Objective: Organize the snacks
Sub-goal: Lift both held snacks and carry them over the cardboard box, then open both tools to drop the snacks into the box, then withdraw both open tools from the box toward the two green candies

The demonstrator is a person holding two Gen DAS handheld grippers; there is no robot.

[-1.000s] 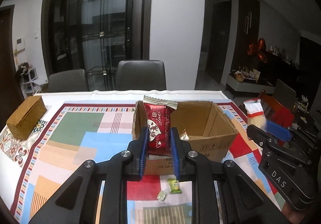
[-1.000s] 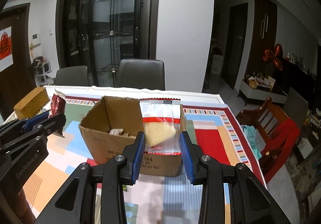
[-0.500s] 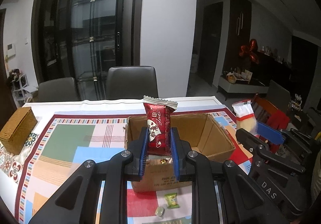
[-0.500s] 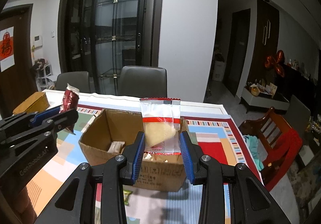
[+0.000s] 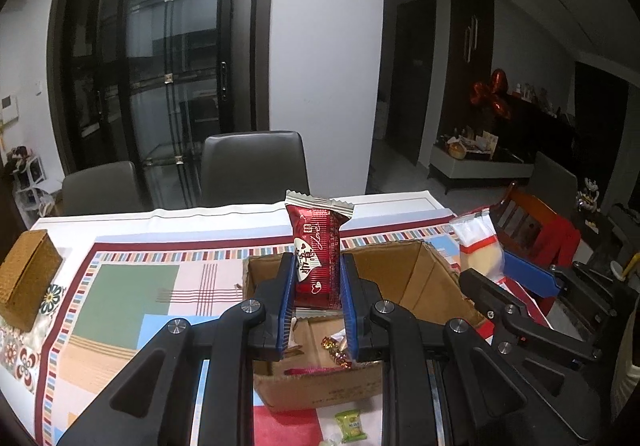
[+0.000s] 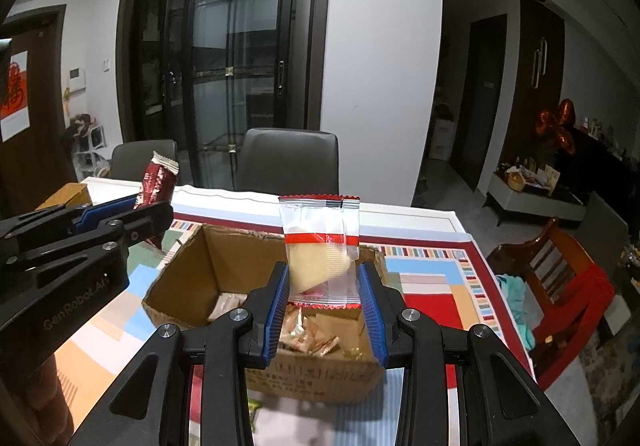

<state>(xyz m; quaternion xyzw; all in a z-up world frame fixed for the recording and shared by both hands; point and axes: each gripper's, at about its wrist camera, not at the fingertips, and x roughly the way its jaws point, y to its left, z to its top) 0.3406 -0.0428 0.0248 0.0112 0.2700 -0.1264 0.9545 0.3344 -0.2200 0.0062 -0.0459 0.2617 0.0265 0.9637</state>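
Observation:
My left gripper point(image 5: 317, 278) is shut on a red snack packet point(image 5: 318, 250), held upright above the open cardboard box point(image 5: 420, 278). My right gripper point(image 6: 323, 282) is shut on a clear packet with a red band and a pale cake point(image 6: 320, 246), held over the same box point(image 6: 188, 270). Several wrapped snacks point(image 6: 308, 334) lie inside the box. The right gripper and its clear packet point(image 5: 480, 246) show at the right of the left wrist view. The left gripper and red packet point(image 6: 158, 182) show at the left of the right wrist view.
A patterned cloth point(image 5: 132, 286) covers the table. A woven brown box point(image 5: 28, 278) stands at its left edge. A green candy point(image 5: 351, 422) lies in front of the cardboard box. Grey chairs point(image 5: 256, 166) stand behind the table, a red wooden chair point(image 6: 560, 286) at its right.
Both grippers have risen and moved forward over the box, so its inside now shows below the packets. Both still hold their packets.

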